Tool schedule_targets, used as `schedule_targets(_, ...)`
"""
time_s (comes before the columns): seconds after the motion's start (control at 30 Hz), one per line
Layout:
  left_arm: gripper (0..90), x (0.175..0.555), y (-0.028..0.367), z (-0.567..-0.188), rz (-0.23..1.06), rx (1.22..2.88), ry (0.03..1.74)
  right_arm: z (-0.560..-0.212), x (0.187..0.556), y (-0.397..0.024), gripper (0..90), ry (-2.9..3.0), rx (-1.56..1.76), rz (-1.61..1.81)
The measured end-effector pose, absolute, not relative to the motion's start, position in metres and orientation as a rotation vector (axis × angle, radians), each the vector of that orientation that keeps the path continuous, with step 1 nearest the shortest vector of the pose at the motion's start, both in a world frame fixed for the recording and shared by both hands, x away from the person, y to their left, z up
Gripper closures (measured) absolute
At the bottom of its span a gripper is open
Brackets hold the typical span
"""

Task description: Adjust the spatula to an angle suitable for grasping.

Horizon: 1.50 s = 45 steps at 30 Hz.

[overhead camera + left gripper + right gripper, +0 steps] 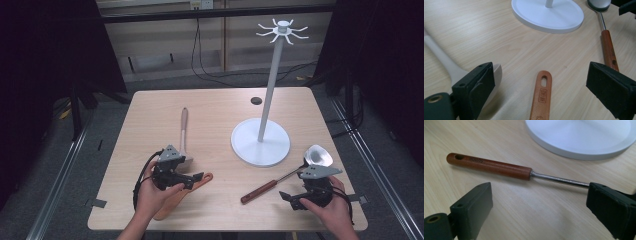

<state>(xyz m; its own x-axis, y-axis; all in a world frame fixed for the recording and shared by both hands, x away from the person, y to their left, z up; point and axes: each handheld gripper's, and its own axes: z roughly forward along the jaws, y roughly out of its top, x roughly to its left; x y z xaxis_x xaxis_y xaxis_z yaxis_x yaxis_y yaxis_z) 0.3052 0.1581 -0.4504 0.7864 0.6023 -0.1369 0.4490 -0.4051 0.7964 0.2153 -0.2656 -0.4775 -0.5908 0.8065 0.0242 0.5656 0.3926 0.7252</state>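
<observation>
Wooden spatula (182,195) lies flat on the near left part of the table (150,110), its orange-brown handle (541,96) running from under the left gripper (192,181) toward the right, ending in a hanging hole. In the left gripper view that handle sits between the two spread fingers (477,87), along the line they point, with neither pad touching it; the fingers would need to come down and close across the handle's width to take it. Just left of it, partly behind the left finger, rests a pale spoon (441,62), whose stem runs to the far side of the table.

On the near right, a ladle (285,175) with a red-brown handle and steel bowl lies slantwise, bowl toward the far right, handle end toward the near middle. The right gripper (290,197) hovers just near of it with fingers (474,205) spread and nothing between them; in the right gripper view the ladle's handle lies crosswise beyond the fingertips, not between them.

Each hand holds its gripper low over the table, roughly level, both pointing inward toward the middle. The left hand is plainly nearer the spatula, the right nearer the ladle.

Beyond them stands a white rack (265,100) on a round base, with hooks at its top, none carrying anything.
</observation>
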Motion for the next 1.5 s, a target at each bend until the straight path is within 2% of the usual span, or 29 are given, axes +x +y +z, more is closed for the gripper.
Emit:
schedule_targets(0.23,8.1,0.306,0.161,-0.451,0.210,2.062,0.777,-0.478,0.218,-0.261,10.6,2.332,1.143,1.014)
schedule_targets(0.33,8.2,0.307,0.161,-0.453,0.205,2.046,0.786,-0.477,0.216,-0.264,15.9,2.318,1.154,1.036)
schedule_targets(0.37,8.2,0.307,0.160,-0.452,0.206,2.047,0.795,-0.475,0.214,-0.266,27.0,2.296,1.151,1.043)
schedule_targets(0.43,8.3,0.308,0.160,-0.452,0.208,2.041,0.789,-0.473,0.213,-0.267,40.2,2.276,1.142,1.074)
schedule_targets(0.5,8.6,0.308,0.160,-0.452,0.209,2.040,0.790,-0.470,0.212,-0.268,60.1,2.266,1.150,1.050)
schedule_targets(0.53,8.7,0.309,0.160,-0.453,0.202,2.036,0.792,-0.470,0.212,-0.267,66.1,2.260,1.127,1.045)
schedule_targets(0.57,8.7,0.309,0.160,-0.453,0.202,2.036,0.792,-0.470,0.212,-0.267,66.1,2.260,1.127,1.045)
schedule_targets(0.6,8.8,0.310,0.160,-0.453,0.205,2.041,0.790,-0.471,0.212,-0.263,78.5,2.272,1.094,1.054)
schedule_targets(0.7,9.0,0.310,0.160,-0.453,0.208,2.034,0.798,-0.473,0.213,-0.256,88.2,2.307,1.069,1.041)
schedule_targets(1.2,9.1,0.307,0.169,-0.453,0.229,2.020,0.825,-0.487,0.233,-0.246,90.0,2.346,1.102,0.935)
schedule_targets(1.5,9.2,0.306,0.171,-0.456,0.231,2.033,0.833,-0.488,0.242,-0.237,90.0,2.355,1.105,0.988)
